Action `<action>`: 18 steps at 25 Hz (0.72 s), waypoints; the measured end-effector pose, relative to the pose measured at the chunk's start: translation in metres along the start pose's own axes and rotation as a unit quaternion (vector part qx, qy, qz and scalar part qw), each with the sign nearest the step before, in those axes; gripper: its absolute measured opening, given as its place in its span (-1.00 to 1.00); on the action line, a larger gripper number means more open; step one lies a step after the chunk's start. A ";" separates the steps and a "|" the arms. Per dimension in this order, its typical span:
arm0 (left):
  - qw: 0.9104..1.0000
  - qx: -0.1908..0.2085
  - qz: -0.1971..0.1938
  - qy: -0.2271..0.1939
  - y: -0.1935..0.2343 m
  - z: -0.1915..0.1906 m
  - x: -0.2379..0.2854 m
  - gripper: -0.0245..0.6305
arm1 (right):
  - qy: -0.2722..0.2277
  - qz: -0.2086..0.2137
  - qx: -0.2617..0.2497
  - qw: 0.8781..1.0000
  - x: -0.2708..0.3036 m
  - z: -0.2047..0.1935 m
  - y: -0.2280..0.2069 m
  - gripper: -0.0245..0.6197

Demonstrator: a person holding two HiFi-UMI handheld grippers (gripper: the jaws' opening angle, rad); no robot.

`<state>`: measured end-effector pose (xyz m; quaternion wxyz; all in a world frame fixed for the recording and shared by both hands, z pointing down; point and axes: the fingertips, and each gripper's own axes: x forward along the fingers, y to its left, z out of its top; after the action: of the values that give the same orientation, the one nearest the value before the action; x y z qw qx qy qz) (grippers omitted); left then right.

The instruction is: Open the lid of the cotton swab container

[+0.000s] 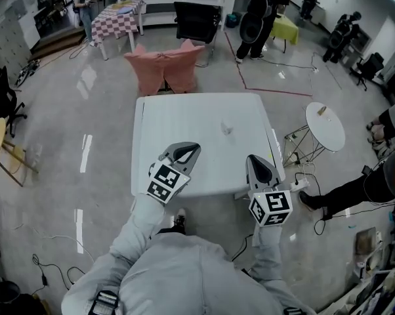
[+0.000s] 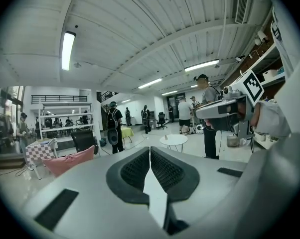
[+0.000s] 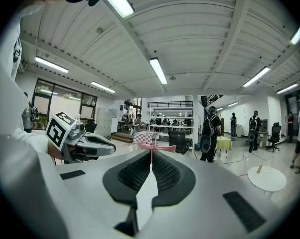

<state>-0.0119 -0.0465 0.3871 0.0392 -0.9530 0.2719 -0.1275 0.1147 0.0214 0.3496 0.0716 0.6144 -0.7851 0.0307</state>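
**A:** Where do the two grippers sit?

**B:** Side by side and apart. The left gripper (image 1: 192, 151) and the right gripper (image 1: 256, 163) are both over the near edge of the bench (image 1: 184, 120).

**A:** What's ahead of the jaws?

**B:** A small container (image 1: 227, 128) stands on the bench. It's ahead of both sets of jaws, between their lines, and touches neither.

**A:** And beyond the bench?

**B:** A cushioned seat (image 1: 165, 67) sits on the floor just past the far edge, ahead and slightly left of the left jaws. A round side table (image 1: 325, 126) stands off the bench, to the right of the right jaws. Farther ahead there's a cloth-covered table (image 1: 115, 21) to the left, with an office chair (image 1: 197, 20) to its right.
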 end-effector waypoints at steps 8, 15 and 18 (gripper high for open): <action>1.000 -0.006 -0.008 -0.001 0.039 -0.005 0.031 -0.85 | 0.009 0.005 0.008 1.000 0.048 -0.002 -0.011 -0.80; 1.000 -0.013 -0.016 0.004 0.081 -0.013 0.059 -0.85 | 0.001 -0.007 0.019 1.000 0.096 0.003 -0.024 -0.80; 1.000 -0.018 -0.019 0.008 0.101 -0.019 0.069 -0.85 | 0.000 -0.009 0.024 1.000 0.117 0.001 -0.029 -0.80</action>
<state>-0.0117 -0.1690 0.4067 0.0173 -0.9575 0.2565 -0.1307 0.1151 -0.0985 0.3653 0.0571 0.6233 -0.7784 0.0494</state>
